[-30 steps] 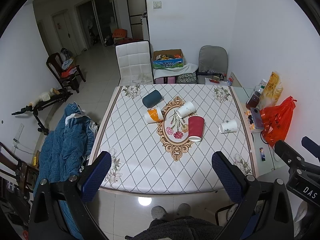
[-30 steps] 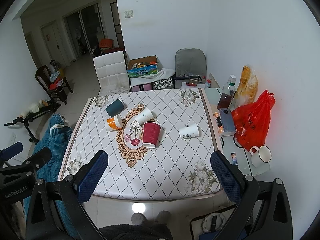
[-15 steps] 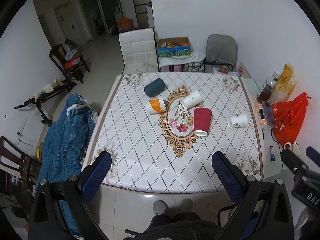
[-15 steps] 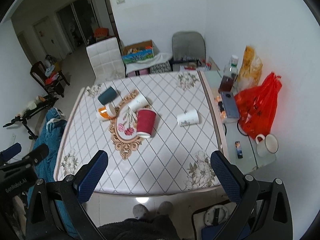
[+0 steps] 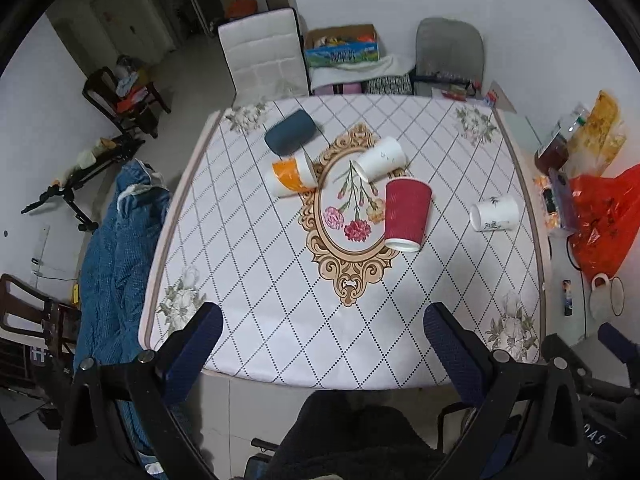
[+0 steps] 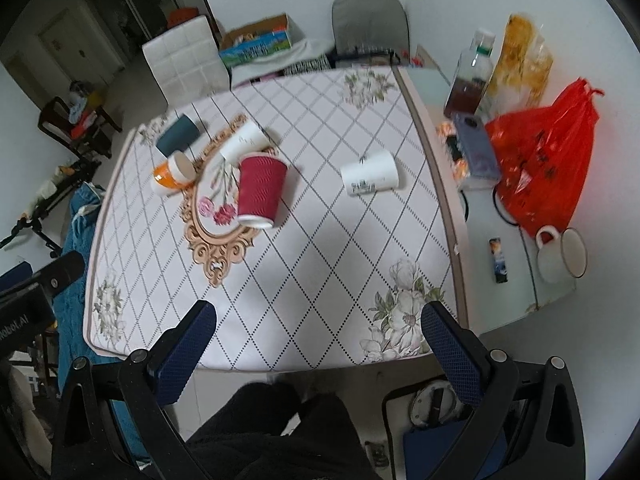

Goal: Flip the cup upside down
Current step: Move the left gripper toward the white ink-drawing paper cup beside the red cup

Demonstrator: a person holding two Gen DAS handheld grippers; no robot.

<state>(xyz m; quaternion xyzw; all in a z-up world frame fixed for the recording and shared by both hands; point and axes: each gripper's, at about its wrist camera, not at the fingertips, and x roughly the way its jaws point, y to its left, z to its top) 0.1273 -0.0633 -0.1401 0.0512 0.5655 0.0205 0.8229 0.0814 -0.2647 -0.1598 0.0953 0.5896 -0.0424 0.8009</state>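
Cups: five lie on their sides on the table (image 5: pixel 248 320), none upright, none held.
Left gripper (image 5: pixel 322 336): jaws wide apart, empty, above the near table edge, well short of every cup.
Right gripper (image 6: pixel 318 334): jaws wide apart, empty, over the near edge toward the right corner.
Red cup (image 5: pixel 406 214): nearest, ribbed, white rim pointing at the near side, on the right edge of the floral medallion (image 5: pixel 352 216).
White printed cup (image 5: pixel 495 213): alone toward the right edge, mouth turned left; its inside is hidden in both views.
Orange cup (image 5: pixel 291 175): left of the medallion; the right view shows a pale, bare inside.
White cup (image 5: pixel 381 159): at the medallion's far end, just beyond the red cup.
Dark blue cup (image 5: pixel 290 132): farthest, just beyond the orange cup.
Side shelf (image 6: pixel 516 300): right of the table, with an enamel mug (image 6: pixel 562 254), a bottle (image 6: pixel 470 76) part full of dark liquid, and a red bag (image 6: pixel 548 156).
Box (image 5: pixel 342 46): beyond the table, open, with colourful contents too small to name.
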